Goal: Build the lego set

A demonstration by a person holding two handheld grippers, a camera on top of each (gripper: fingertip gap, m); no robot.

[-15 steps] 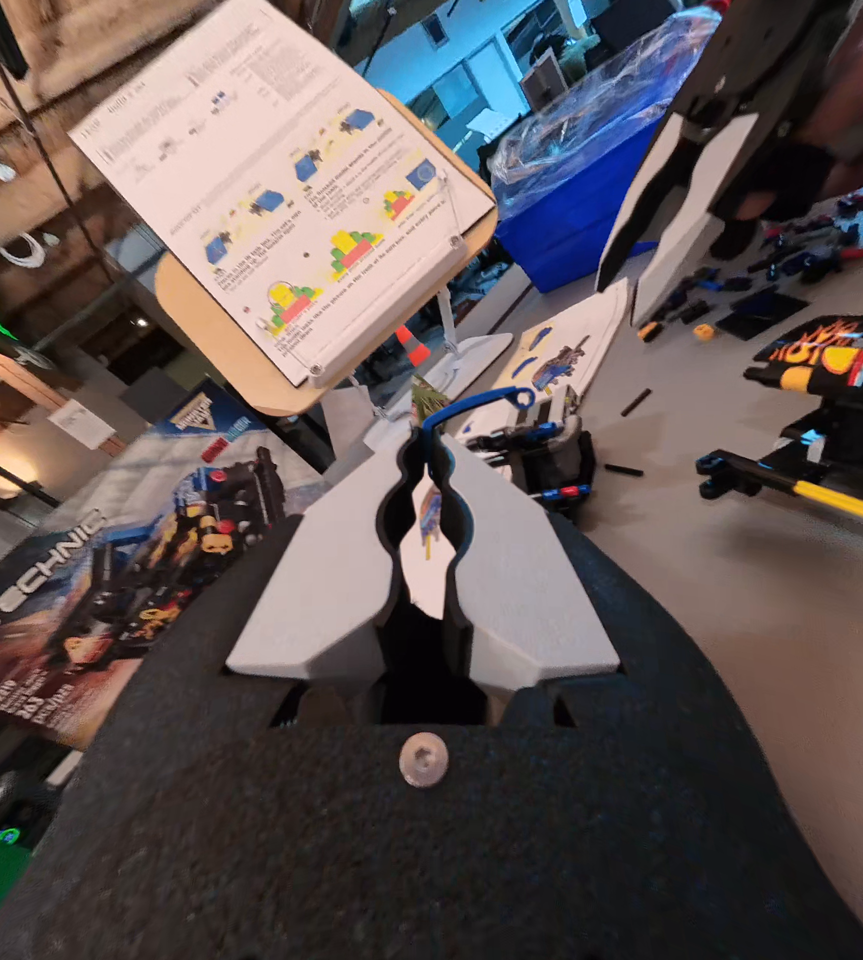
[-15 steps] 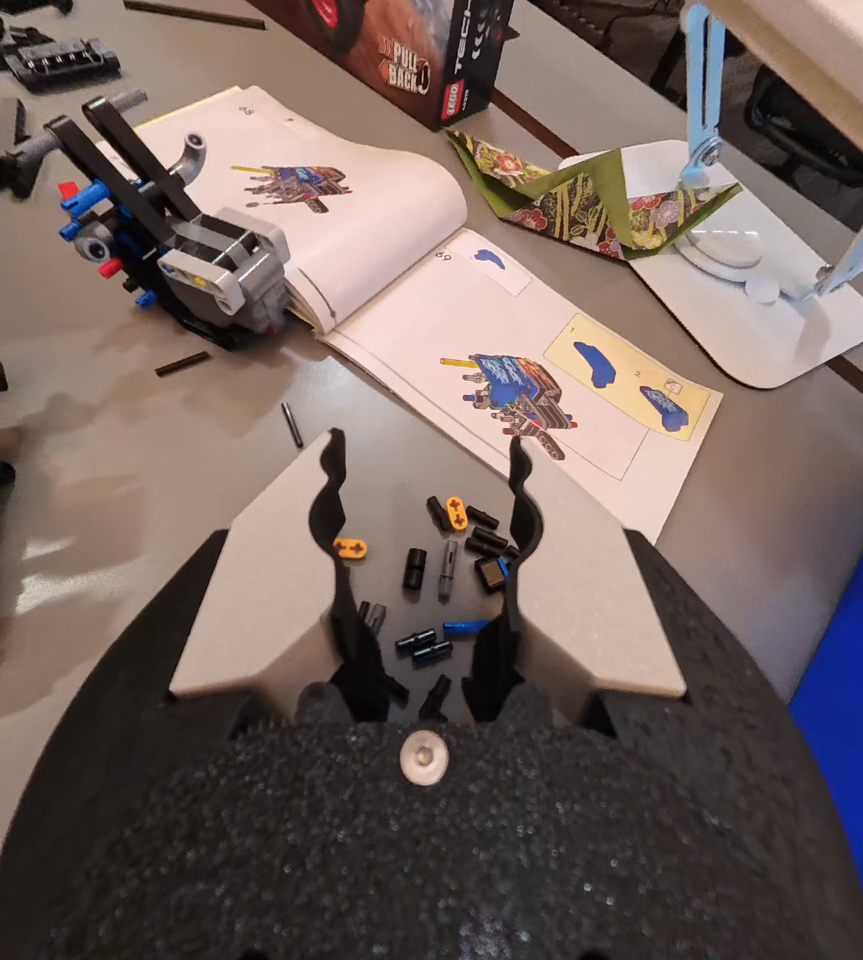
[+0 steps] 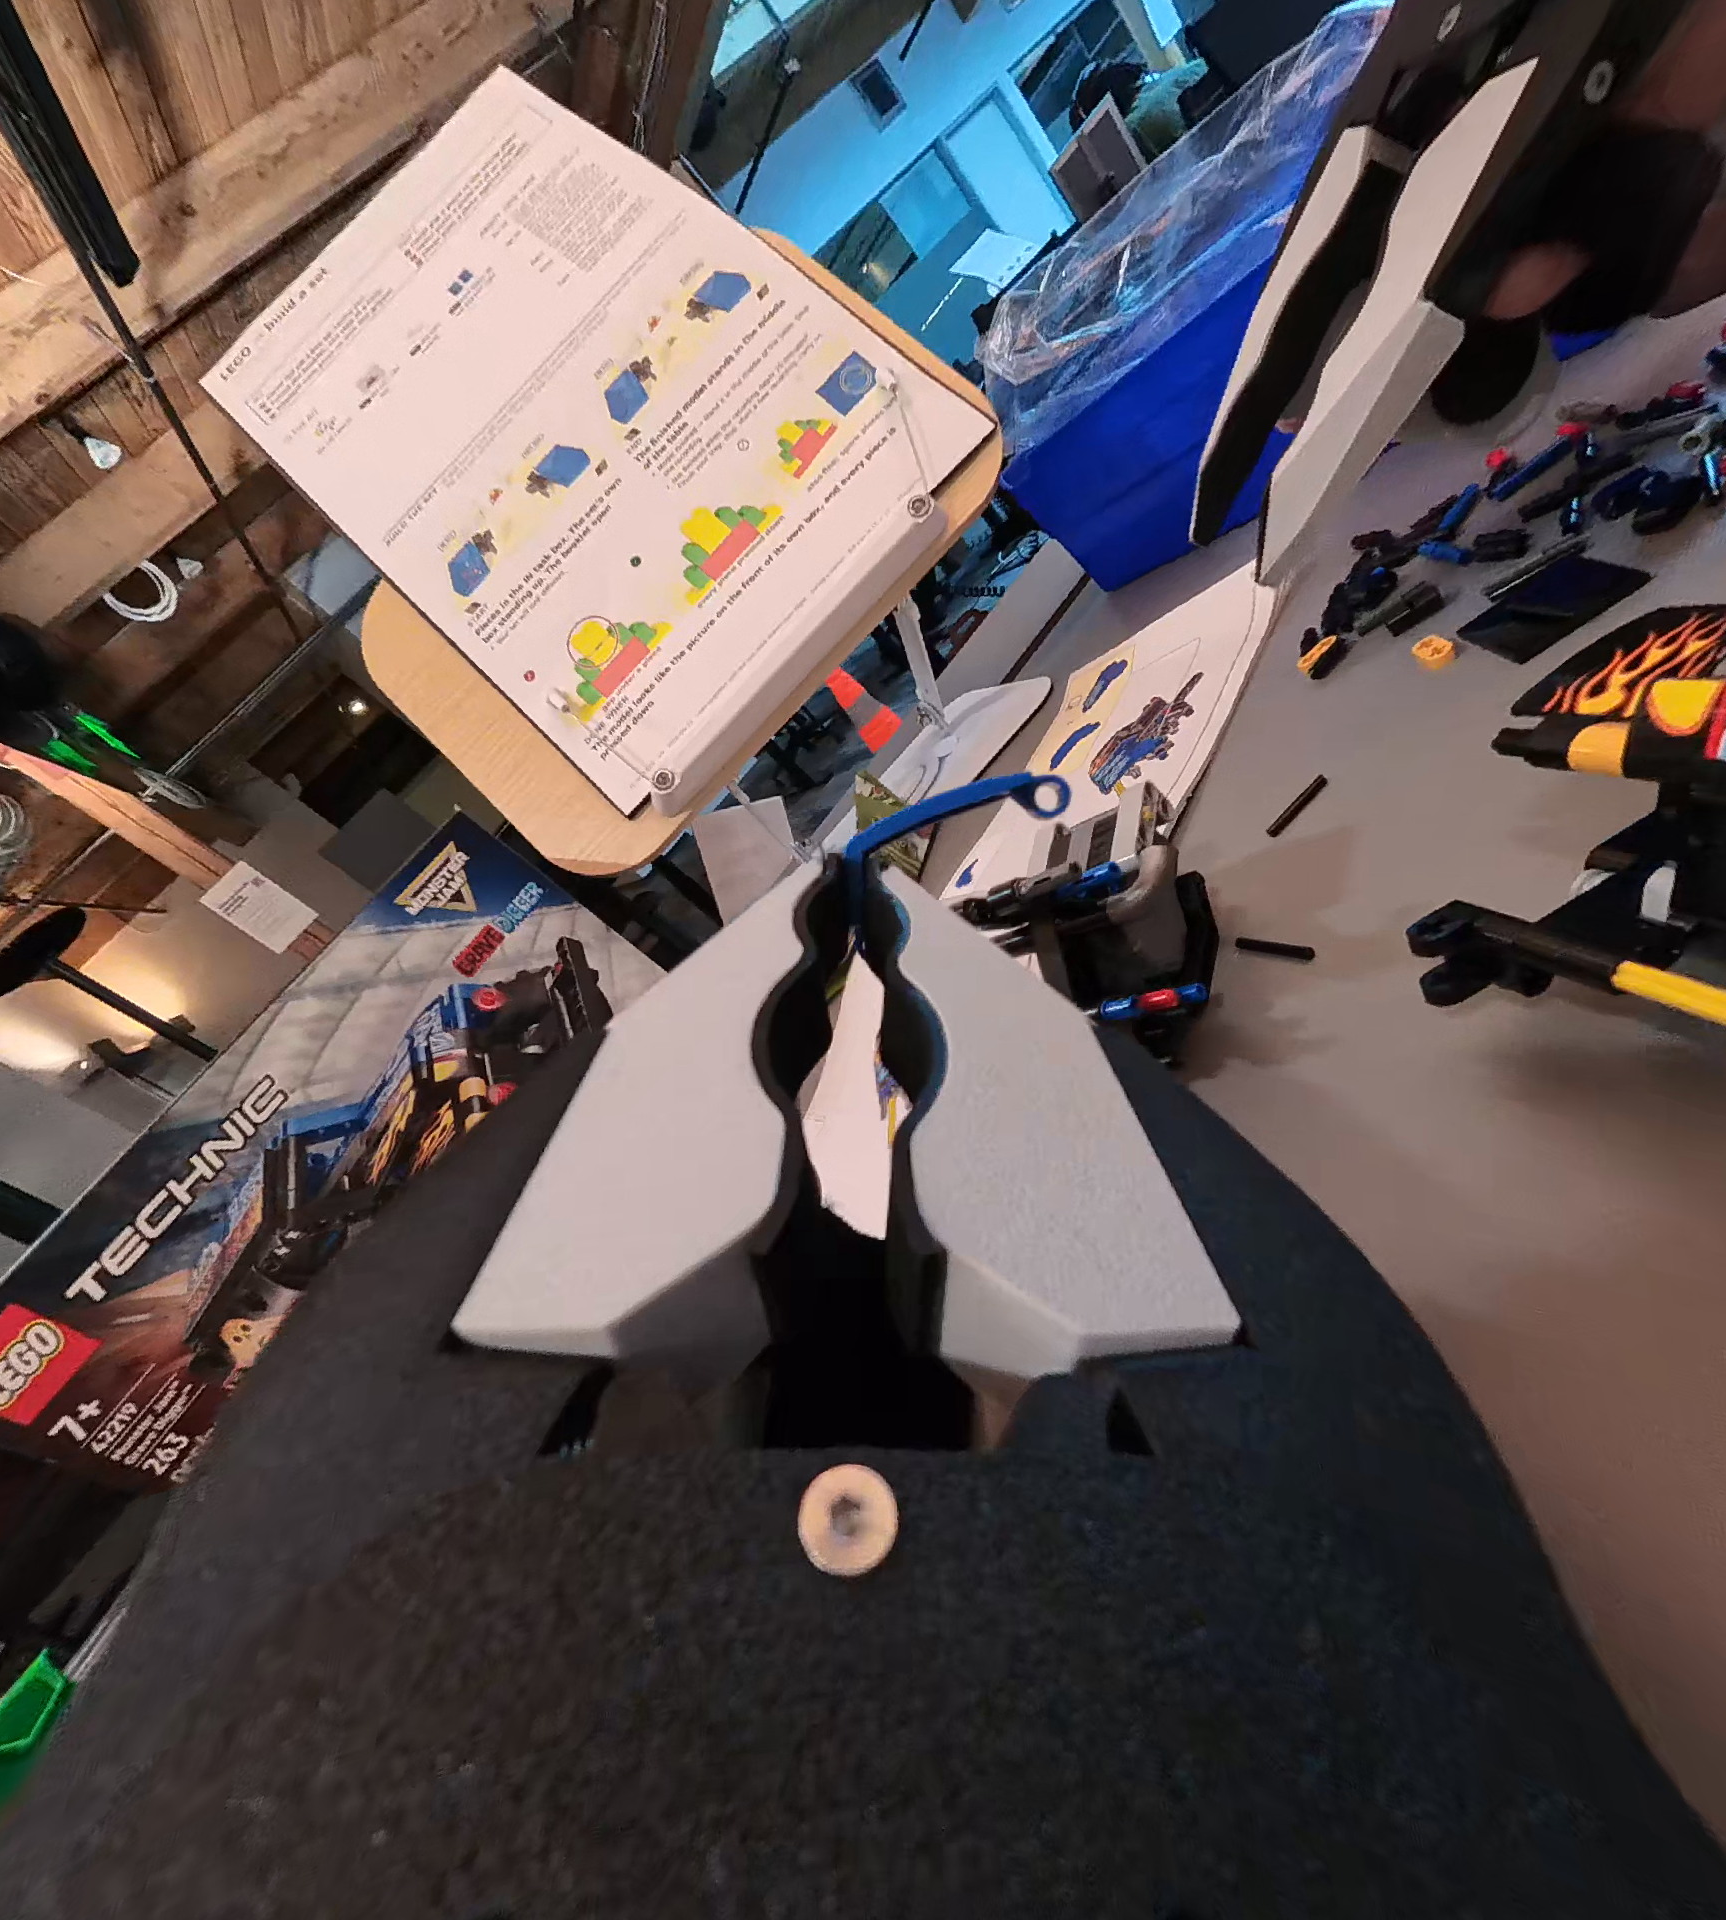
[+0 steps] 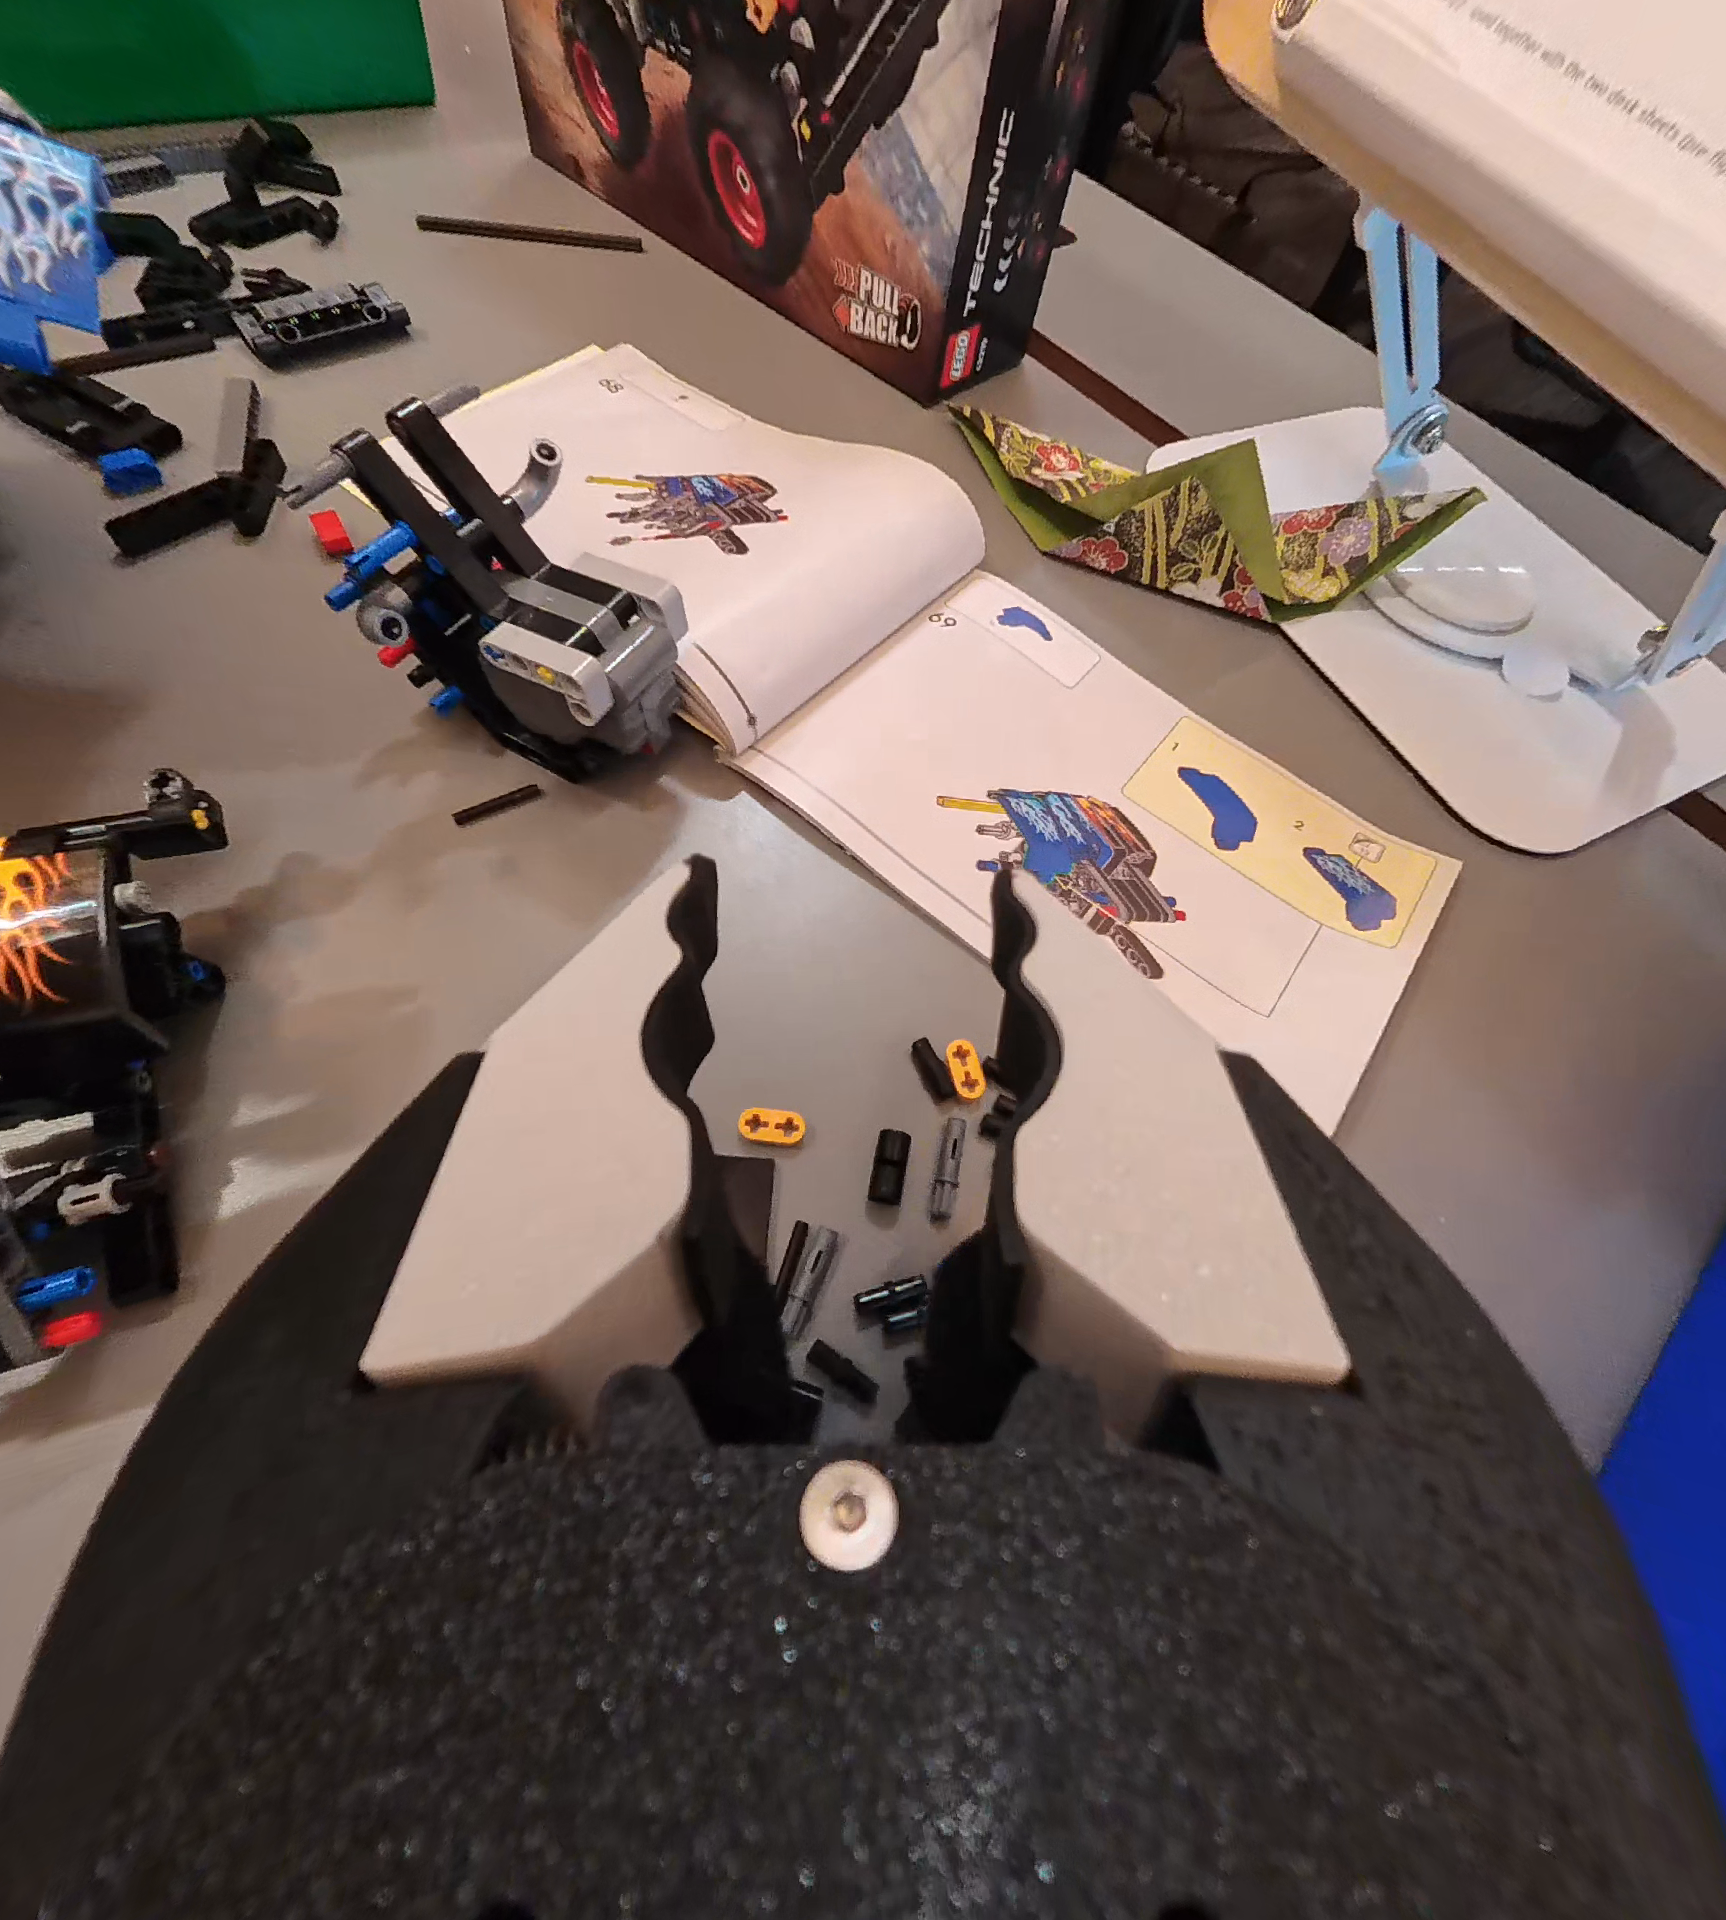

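Grey tabletop [image 4: 942, 935] carrying an open instruction booklet [image 4: 1098, 831] beside a half-built grey-and-black assembly [image 4: 547, 644]. My left gripper [image 3: 854, 894] is clenched on a thin blue panel [image 3: 942, 805], seen edge-on, its lower part hidden between the fingers. My right gripper [image 4: 854, 894] hangs released over scattered small pins [image 4: 890, 1164]; the flame-decorated chassis [image 4: 17, 966] is cut off at the frame edge.

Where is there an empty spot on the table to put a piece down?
Bare grey table lies between the open booklet, the grey-and-black assembly and the flame-stickered truck body. Crowded: the small pins under the right gripper, and the black parts far left.
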